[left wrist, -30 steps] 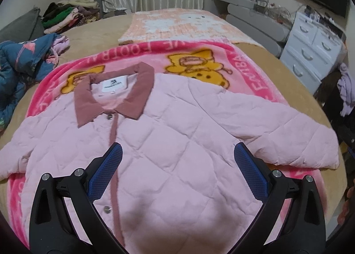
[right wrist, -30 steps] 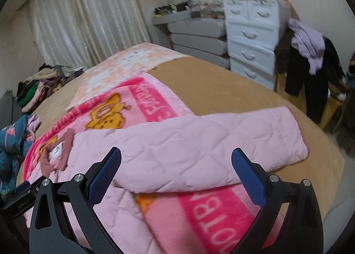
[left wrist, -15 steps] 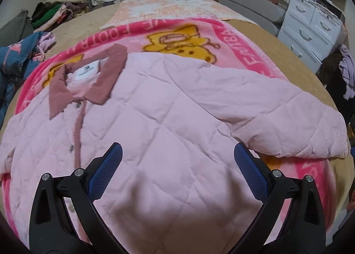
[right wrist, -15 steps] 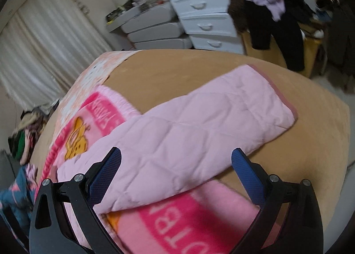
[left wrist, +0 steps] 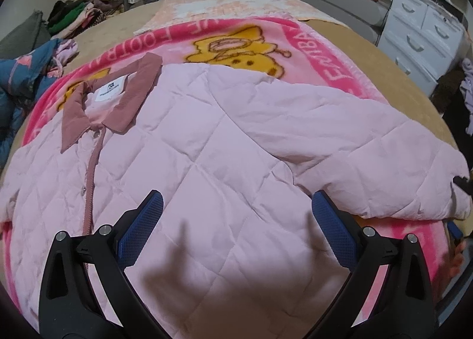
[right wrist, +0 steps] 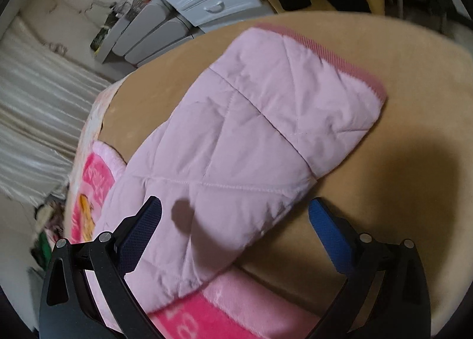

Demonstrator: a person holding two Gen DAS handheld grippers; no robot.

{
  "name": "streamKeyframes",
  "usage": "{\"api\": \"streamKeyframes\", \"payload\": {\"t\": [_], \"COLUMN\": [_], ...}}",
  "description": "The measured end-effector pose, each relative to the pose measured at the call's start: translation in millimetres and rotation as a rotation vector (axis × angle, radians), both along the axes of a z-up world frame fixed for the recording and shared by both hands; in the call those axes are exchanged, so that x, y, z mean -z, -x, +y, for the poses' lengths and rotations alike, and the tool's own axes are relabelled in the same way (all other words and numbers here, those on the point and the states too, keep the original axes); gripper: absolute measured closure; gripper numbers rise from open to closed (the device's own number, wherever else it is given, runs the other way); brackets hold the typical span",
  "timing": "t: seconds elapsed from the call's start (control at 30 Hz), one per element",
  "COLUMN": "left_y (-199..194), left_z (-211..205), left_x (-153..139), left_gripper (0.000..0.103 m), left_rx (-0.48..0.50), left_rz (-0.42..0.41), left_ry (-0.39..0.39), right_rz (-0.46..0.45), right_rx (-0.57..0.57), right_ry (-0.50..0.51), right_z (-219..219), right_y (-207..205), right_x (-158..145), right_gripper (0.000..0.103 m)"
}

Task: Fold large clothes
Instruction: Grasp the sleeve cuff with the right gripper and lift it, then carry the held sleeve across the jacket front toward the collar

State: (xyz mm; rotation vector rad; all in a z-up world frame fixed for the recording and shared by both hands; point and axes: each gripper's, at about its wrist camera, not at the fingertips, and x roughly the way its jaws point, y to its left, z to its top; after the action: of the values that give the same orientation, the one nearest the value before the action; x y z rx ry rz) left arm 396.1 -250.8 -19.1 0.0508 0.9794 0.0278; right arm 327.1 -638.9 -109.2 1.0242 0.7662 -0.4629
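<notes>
A pale pink quilted jacket (left wrist: 189,143) with a dusty-rose collar (left wrist: 130,96) lies flat, front up, on a pink cartoon blanket (left wrist: 242,43). Its right sleeve (left wrist: 369,155) stretches out to the right. My left gripper (left wrist: 236,229) is open and empty, low over the jacket's body. In the right wrist view the sleeve (right wrist: 251,132) runs up to its rose cuff (right wrist: 340,58) on the tan bed cover. My right gripper (right wrist: 233,232) is open and empty, just above the sleeve's lower part.
The tan bed cover (right wrist: 399,161) extends past the blanket. A blue garment (left wrist: 17,81) lies at the left edge and a clothes pile (left wrist: 85,13) at the back left. White drawers (left wrist: 422,40) and grey shelves stand to the right.
The left gripper has moved down and right over the jacket's body. The right gripper has swung right and dropped close over the sleeve. Both stayed open.
</notes>
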Motion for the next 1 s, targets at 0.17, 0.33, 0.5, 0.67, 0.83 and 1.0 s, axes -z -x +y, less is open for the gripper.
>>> {"api": "streamKeyframes", "payload": {"t": [0.17, 0.33, 0.5, 0.67, 0.83, 1.0], "left_y": [-3.4, -3.0, 1.3, 5.5, 10.0, 13.2], "left_z": [-3.2, 7.8, 23.9, 35.3, 49.8, 82.6], "left_x": [-1.7, -4.9, -11.1, -14.4, -22.9, -45.4], "left_gripper": [0.009, 0.009, 0.009, 0.009, 0.009, 0.009], "left_rx": [0.017, 0.017, 0.014, 0.028, 0.040, 0.023], "left_rz": [0.012, 0.023, 0.008, 0.015, 0.001, -0.025], "left_ry": [-0.017, -0.020, -0.024, -0.012, -0.019, 0.011], "right_rz": [-0.078, -0.135, -0.237, -0.316, -0.385, -0.456], "right_rx": [0.038, 0.066, -0.006, -0.064, -0.108, -0.179], "right_ry": [-0.036, -0.051, -0.032, 0.065, 0.148, 0.268], "right_z": [-17.5, -33.6, -35.5, -18.6, 6.4, 42.8], "right_y": [-2.7, 5.7, 6.7, 8.3, 9.5, 13.9], "right_x": [7.7, 11.8, 0.2, -35.6, -72.2, -119.1], "right_gripper": [0.004, 0.053, 0.078, 0.081, 0.082, 0.082]}}
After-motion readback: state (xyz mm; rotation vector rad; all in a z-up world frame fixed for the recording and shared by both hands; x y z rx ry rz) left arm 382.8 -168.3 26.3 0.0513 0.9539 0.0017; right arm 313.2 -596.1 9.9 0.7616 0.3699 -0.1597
